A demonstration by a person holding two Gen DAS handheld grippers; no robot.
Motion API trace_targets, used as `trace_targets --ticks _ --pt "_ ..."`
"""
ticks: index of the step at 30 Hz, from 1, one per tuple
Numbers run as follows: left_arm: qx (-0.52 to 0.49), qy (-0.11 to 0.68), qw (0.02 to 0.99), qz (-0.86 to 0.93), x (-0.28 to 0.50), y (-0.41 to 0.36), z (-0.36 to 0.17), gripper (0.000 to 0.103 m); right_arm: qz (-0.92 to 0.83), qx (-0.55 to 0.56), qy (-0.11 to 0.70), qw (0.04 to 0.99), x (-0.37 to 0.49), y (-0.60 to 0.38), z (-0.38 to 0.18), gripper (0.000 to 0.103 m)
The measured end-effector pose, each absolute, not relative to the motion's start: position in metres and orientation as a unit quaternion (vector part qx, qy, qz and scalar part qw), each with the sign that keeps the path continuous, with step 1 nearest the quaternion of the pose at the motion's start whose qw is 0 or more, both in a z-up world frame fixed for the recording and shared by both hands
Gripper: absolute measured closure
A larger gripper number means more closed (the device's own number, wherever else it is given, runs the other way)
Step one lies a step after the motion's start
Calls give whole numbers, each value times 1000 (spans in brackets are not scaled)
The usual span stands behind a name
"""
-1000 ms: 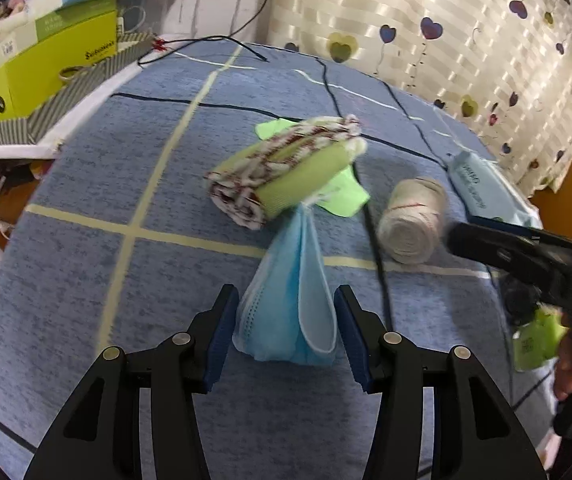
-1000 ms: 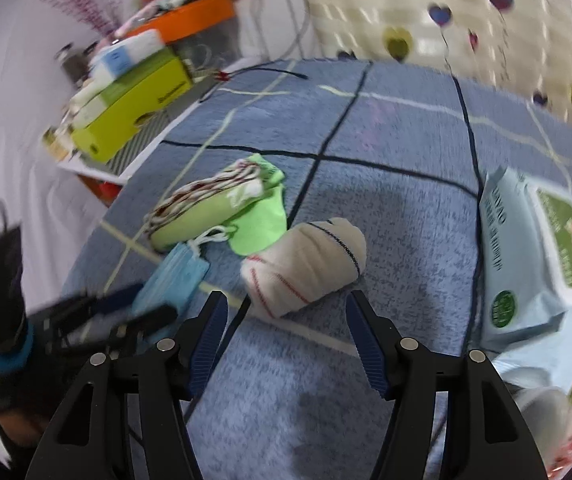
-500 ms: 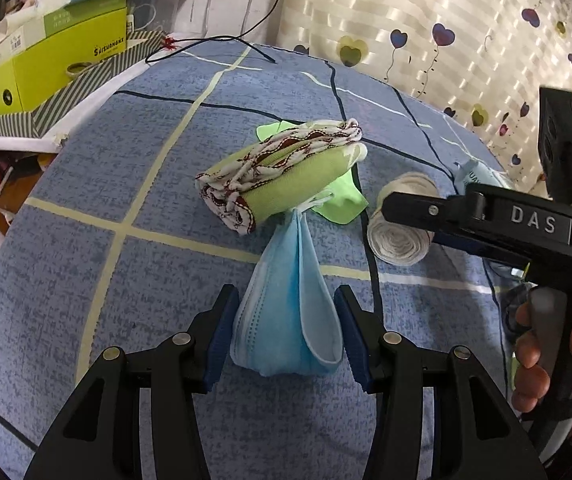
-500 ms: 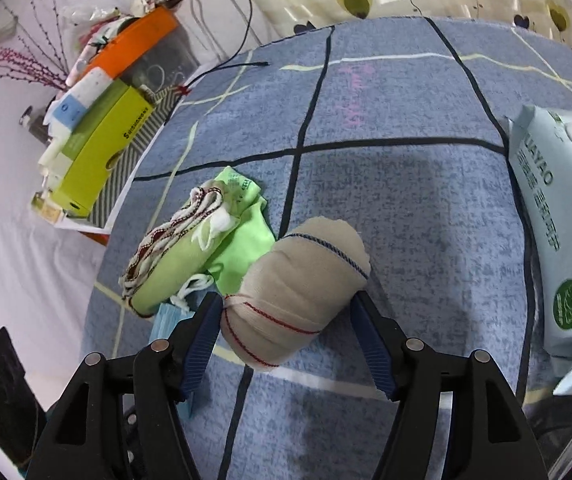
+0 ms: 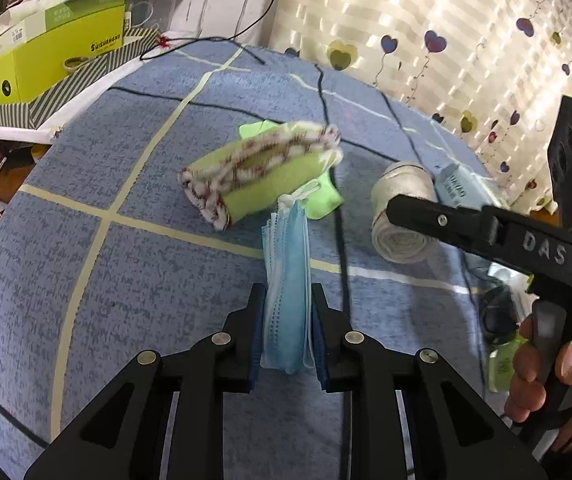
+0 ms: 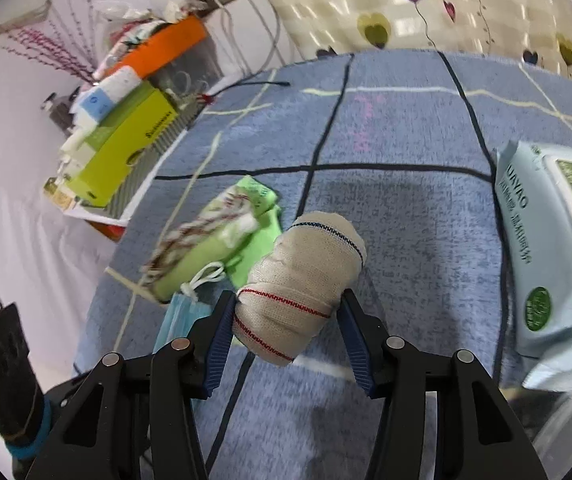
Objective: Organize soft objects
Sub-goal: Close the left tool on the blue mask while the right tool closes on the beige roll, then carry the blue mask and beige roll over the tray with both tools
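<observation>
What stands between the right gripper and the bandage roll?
Nothing visible. The bandage roll lies directly between the fingers of the right gripper, whose jaws are closing on it. The face mask lies beside it, outside the gap.
</observation>
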State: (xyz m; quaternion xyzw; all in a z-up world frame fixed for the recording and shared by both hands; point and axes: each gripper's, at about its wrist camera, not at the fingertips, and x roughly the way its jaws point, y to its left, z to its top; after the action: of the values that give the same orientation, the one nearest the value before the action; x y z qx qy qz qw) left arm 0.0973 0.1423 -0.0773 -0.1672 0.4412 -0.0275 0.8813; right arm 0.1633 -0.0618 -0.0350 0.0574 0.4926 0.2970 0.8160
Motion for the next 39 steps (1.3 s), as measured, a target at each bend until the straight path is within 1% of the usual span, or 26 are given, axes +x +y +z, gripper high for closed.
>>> trace_targets --ticks 10,23,39 --pt "-175 402 898 -36 77 126 -44 81 328 33 442 835 123 -89 5 53" --pt "-158 361 917 -60 61 93 -1 81 333 11 383 862 80 -132 46 52" --pt "-132 352 922 -90 55 44 20 81 308 22 364 879 55 -192 60 52"
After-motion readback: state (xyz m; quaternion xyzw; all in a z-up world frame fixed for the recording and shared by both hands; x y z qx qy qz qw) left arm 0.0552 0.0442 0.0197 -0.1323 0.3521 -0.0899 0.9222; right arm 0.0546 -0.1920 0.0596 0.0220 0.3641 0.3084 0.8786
